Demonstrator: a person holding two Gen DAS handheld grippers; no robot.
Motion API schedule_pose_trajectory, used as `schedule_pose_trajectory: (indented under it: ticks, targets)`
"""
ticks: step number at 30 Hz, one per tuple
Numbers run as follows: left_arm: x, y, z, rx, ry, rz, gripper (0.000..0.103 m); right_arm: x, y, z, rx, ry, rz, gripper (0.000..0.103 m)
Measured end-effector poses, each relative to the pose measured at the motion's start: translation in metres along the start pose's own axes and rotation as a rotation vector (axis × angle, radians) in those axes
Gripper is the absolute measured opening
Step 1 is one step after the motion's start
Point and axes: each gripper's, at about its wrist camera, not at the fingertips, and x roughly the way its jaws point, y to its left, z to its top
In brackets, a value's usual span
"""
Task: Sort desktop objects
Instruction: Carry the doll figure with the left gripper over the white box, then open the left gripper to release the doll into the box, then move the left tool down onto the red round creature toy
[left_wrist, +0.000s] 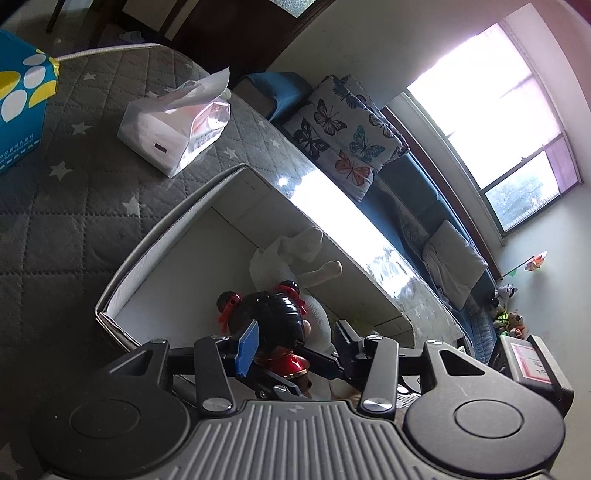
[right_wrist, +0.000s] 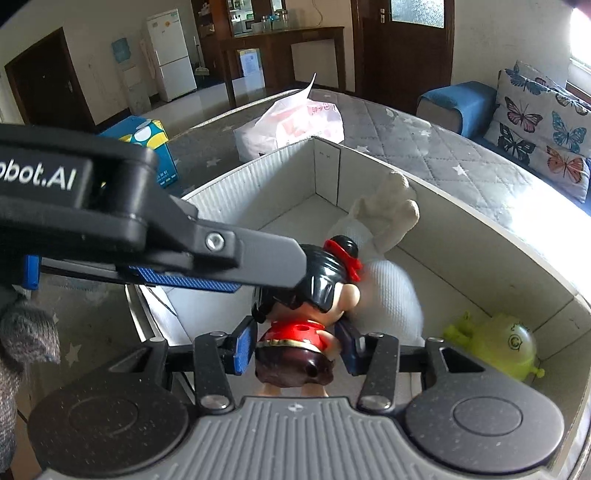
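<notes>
A doll with black hair, red bows and a red top (right_wrist: 295, 328) hangs over the open white cardboard box (right_wrist: 258, 173). My right gripper (right_wrist: 295, 347) is shut on the doll's waist. My left gripper (left_wrist: 295, 343) is open around the doll's head (left_wrist: 273, 317), its jaws apart on each side; in the right wrist view its finger (right_wrist: 221, 251) reaches in from the left onto the head. A white plush toy (right_wrist: 384, 266) and a green toy (right_wrist: 506, 343) lie in the box.
The box sits on a grey quilted star-patterned surface (left_wrist: 55, 221). A tissue pack in plastic (left_wrist: 173, 125) and a blue carton (left_wrist: 18, 110) lie behind it. A blue sofa with butterfly cushions (left_wrist: 343, 136) stands beyond.
</notes>
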Motion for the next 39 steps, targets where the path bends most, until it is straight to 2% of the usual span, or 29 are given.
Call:
schedule_pose_trajectory:
  ticks: [8,17,19,26,29,39]
  targets:
    - [-0.007,-0.002,-0.003,0.013,-0.014,0.004,0.048,-0.016,0.005,-0.002,-0.005,-0.055,0.011,0.049]
    - [-0.021,-0.015,-0.017,0.051,-0.027,-0.012,0.048,-0.057,0.006,-0.014,0.021,-0.149,-0.003,0.049]
    - [-0.025,-0.021,-0.022,0.067,-0.025,-0.015,0.048,-0.068,0.006,-0.020,0.024,-0.166,-0.008,0.054]
    - [-0.035,-0.041,-0.050,0.132,-0.013,-0.040,0.048,-0.110,0.008,-0.049,0.020,-0.226,-0.045,0.057]
    - [-0.037,-0.051,-0.065,0.159,-0.004,-0.051,0.048,-0.129,0.011,-0.066,0.016,-0.250,-0.068,0.062]
    - [-0.039,-0.081,-0.113,0.242,0.039,-0.092,0.048,-0.170,0.024,-0.117,-0.013,-0.292,-0.150,0.070]
